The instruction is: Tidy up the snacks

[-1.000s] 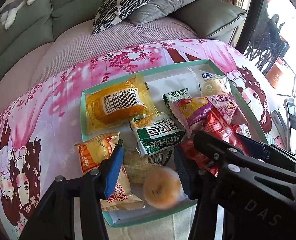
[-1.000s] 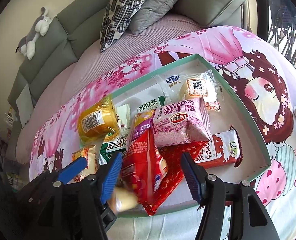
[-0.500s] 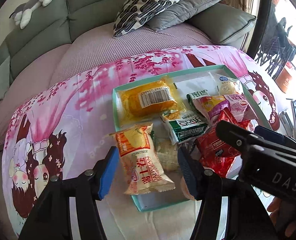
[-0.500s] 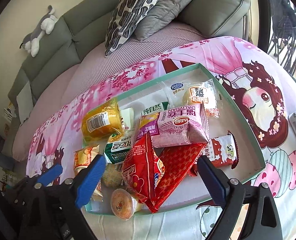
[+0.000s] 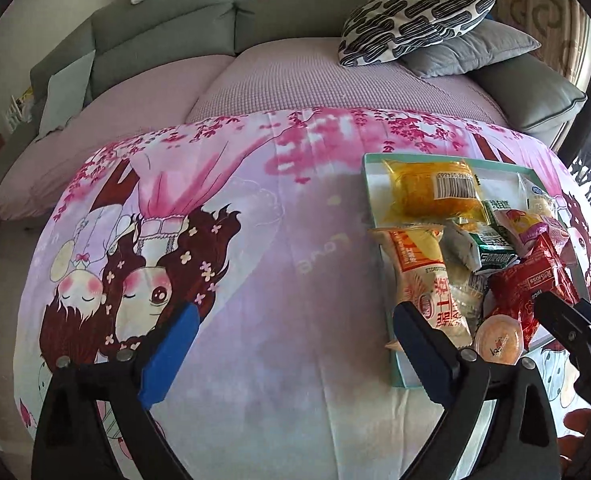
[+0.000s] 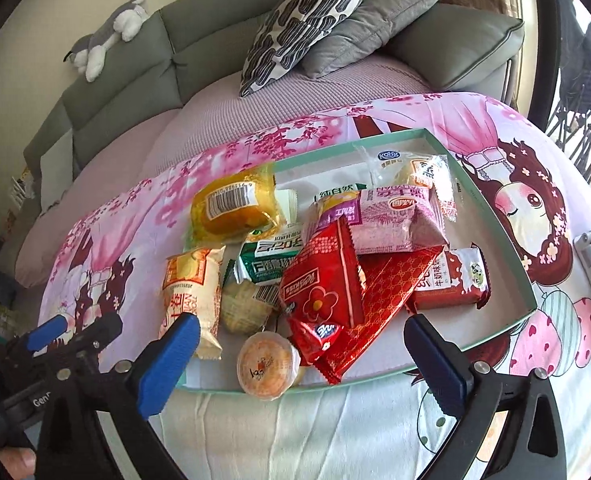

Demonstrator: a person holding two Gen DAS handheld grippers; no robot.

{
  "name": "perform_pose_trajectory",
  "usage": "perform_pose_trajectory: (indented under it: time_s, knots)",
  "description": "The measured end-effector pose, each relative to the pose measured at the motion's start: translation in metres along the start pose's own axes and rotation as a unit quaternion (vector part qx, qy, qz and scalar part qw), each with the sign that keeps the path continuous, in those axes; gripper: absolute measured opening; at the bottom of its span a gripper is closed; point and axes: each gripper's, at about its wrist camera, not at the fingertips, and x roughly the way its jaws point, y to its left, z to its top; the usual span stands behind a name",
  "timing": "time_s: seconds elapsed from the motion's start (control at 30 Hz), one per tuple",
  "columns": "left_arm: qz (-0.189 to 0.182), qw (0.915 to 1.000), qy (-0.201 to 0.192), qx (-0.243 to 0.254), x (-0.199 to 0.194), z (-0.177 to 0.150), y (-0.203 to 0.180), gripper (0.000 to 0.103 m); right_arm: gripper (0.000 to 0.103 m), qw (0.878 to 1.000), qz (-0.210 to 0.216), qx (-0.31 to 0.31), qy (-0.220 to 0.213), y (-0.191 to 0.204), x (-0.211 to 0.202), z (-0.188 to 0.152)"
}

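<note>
Both wrist cameras look steeply down from close above the near edge of the cartoon-print cloth point(image 5: 279, 240), facing the grey sofa point(image 6: 143, 64). The left view sits off the snack tray's point(image 5: 369, 184) left edge; the right view centres on that tray point(image 6: 491, 216). Both share it.

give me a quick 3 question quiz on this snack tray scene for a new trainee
1. True or false: the right gripper is clamped on the red flower packet.
2. Which snack lies nearest the tray's near edge? A) yellow barcode cake B) round orange jelly cup C) pink packet
3. In the left wrist view, what lies between the left gripper's fingers?

Key:
1. False; its fingers stand wide apart, touching nothing.
2. B.
3. Only the pink cartoon cloth; the jaws are opening and the tray sits off to the right.
</note>
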Motion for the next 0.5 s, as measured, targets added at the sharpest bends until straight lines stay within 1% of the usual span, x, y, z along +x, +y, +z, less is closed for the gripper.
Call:
perform_pose_trajectory:
  time_s: [0.13,0.3,0.43,0.5]
  knots:
    - [0.004,1.0000,0.004,-0.004,-0.003,-0.011,0.006,0.098,0.103,1.000,-0.001,-0.021,-0.002,0.010,-0.002,-0.011]
    - [-0.014,0.9996,0.007,-0.024,-0.007,-0.020,0.012,0.098,0.103,0.999,-0.006,-0.043,-0.007,0.019,-0.006,-0.019]
    - [0.000,0.9995,0.011,-0.029,-0.008,-0.026,0.014,0.098,0.103,0.999,-0.012,-0.048,-0.006,0.021,-0.006,-0.024]
    - [-0.002,0.9993,0.013,-0.035,-0.008,-0.029,0.016,0.098,0.103,0.999,-0.015,-0.049,-0.006,0.021,-0.006,-0.023]
